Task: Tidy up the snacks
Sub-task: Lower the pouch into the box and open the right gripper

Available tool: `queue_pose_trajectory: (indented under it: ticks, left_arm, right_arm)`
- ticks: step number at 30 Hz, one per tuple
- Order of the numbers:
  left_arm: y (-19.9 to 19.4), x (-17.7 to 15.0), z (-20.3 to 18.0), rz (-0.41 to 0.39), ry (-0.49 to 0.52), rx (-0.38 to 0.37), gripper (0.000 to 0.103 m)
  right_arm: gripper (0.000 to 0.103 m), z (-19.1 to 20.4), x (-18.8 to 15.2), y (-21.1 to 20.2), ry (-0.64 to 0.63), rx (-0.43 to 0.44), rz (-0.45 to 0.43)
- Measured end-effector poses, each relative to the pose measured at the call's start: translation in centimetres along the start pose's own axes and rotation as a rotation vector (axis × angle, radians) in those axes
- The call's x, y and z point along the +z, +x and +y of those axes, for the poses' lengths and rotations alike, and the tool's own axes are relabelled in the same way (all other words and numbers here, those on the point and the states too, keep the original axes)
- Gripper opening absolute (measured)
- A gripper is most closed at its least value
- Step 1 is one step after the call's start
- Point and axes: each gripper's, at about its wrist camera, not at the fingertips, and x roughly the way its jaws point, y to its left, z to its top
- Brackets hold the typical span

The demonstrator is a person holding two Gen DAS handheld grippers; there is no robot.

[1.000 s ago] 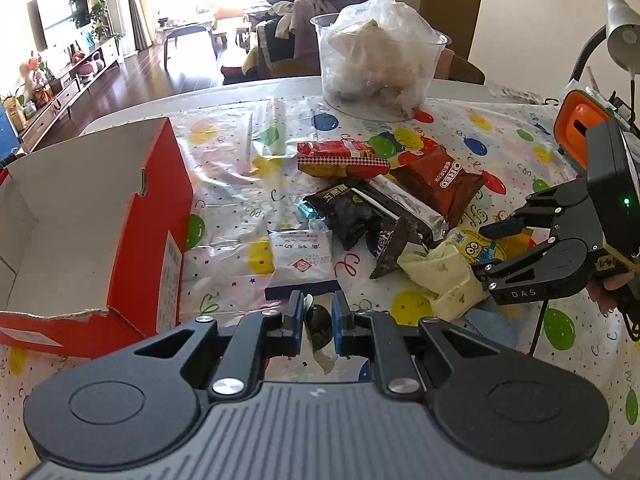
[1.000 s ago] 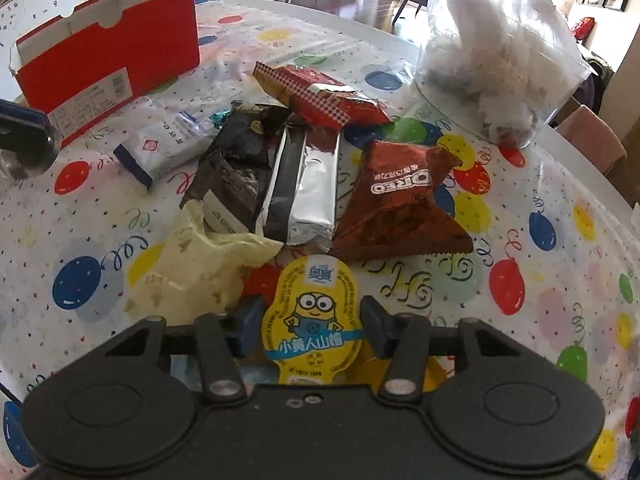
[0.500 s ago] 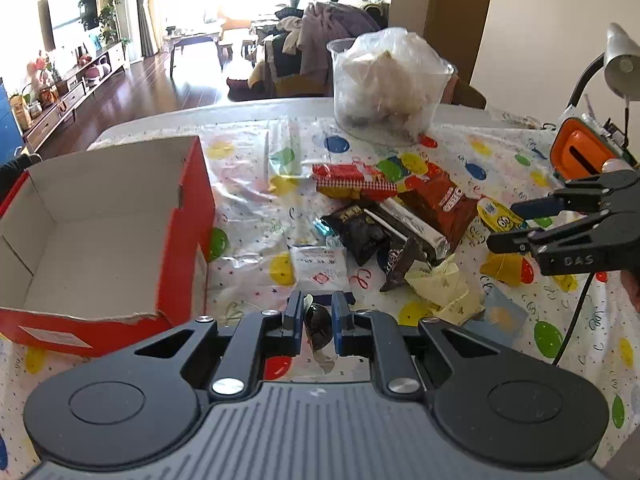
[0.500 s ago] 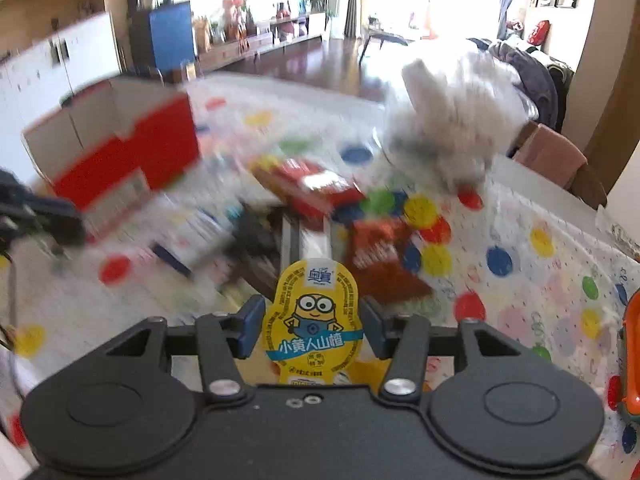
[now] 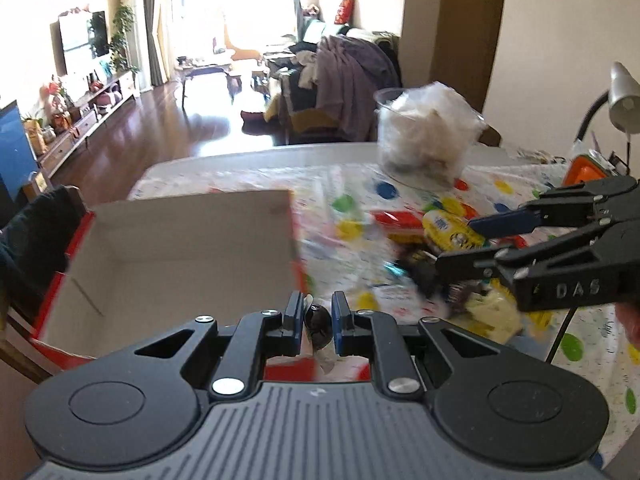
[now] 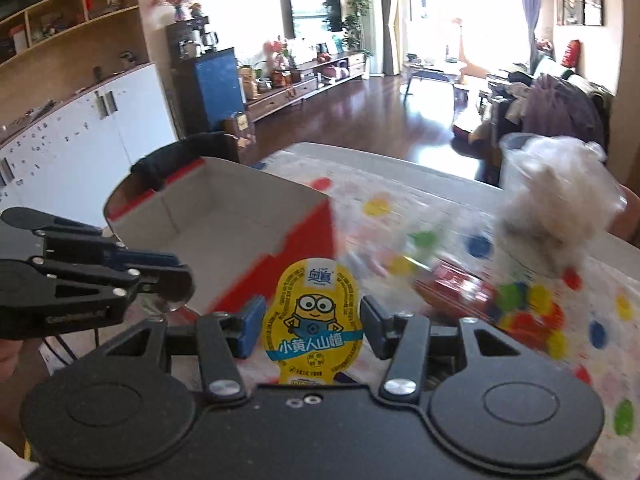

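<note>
My left gripper (image 5: pixel 316 322) is shut on a small dark wrapped candy (image 5: pixel 318 322), held above the near right corner of the open red cardboard box (image 5: pixel 180 248). My right gripper (image 6: pixel 308 320) is shut on a yellow Minions snack cup (image 6: pixel 314 316), raised above the table to the right of the box (image 6: pixel 224 224). The right gripper also shows in the left wrist view (image 5: pixel 460 244) with the yellow cup (image 5: pixel 448 228). The left gripper shows in the right wrist view (image 6: pixel 168 280), at the box's near side. A blurred pile of snack packets (image 5: pixel 440 280) lies on the tablecloth.
A clear plastic tub with white bags (image 5: pixel 428 140) stands at the table's far side. A red snack packet (image 6: pixel 452 284) lies near it. An orange device (image 5: pixel 584 168) and a desk lamp (image 5: pixel 620 100) are at the right edge. A chair with dark cloth (image 5: pixel 36 232) stands left of the box.
Both grippers have lifted and swung left toward the red box. The right gripper carried the Minions cup up off the table; the left still holds the dark candy.
</note>
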Motion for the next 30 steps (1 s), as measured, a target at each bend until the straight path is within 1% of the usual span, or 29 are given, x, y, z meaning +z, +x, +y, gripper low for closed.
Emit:
queue_pose_trajectory:
  ticks: [5, 9, 16, 20, 25, 30]
  left_arm:
    - [0.0, 0.7, 4.7, -0.001, -0.008, 0.037, 0.014]
    - [0.8, 1.4, 8.2, 0.009, -0.023, 0.065, 0.014]
    - [3.1, 2.3, 13.2, 0.040, -0.038, 0.112, 0.014]
    - [4.8, 2.5, 14.7, 0.069, -0.030, 0.126, 0.014]
    - [6.9, 1.8, 15.7, 0.130, -0.025, 0.145, 0.014]
    - [8.5, 0.7, 16.2, 0.189, -0.012, 0.145, 0.014]
  right_arm:
    - [0.051, 3.4, 2.7, 3.7, 0.002, 0.017, 0.008]
    - [0.051, 5.5, 4.4, 6.4, -0.005, 0.016, 0.018]
    - [0.051, 8.4, 6.4, 11.5, 0.003, -0.001, 0.078]
    - [0.051, 9.5, 7.1, 14.2, 0.003, -0.008, 0.111]
    - [0.051, 10.2, 6.7, 16.9, 0.000, -0.021, 0.148]
    - [0.051, 10.9, 5.9, 18.2, -0.011, -0.033, 0.184]
